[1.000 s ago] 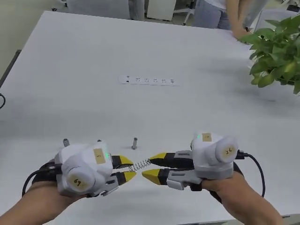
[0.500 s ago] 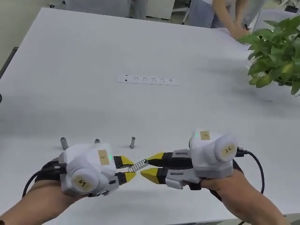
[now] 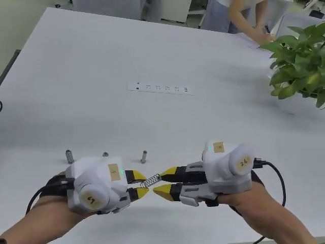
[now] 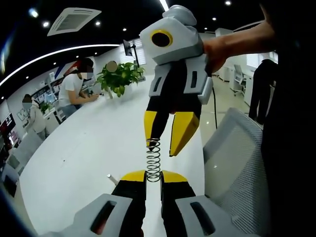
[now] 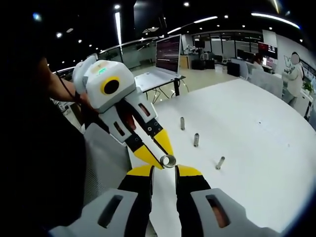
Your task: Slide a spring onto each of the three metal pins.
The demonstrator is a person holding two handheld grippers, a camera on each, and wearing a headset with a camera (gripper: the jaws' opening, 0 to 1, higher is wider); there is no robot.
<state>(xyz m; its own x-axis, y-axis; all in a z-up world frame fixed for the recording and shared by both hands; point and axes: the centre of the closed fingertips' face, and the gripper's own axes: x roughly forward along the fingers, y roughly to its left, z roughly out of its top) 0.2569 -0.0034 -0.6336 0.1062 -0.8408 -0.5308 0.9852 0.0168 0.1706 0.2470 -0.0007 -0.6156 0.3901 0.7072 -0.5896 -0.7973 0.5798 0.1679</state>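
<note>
A small coiled spring hangs level between the two grippers, just above the white table. My left gripper is shut on its near end; in the left gripper view the spring rises from between my yellow jaws. My right gripper faces it tip to tip, open, and the spring's free end sits at the mouth of its jaws. In the right gripper view the spring is seen end-on. Three short metal pins stand bare in a row just beyond the left gripper.
A white power strip lies mid-table. A potted plant stands at the right edge. A person leans over the far side. The table's front edge runs just under my hands.
Both grippers stay tip to tip with the spring between them. The left gripper has sunk slightly toward me, uncovering the two left pins more.
</note>
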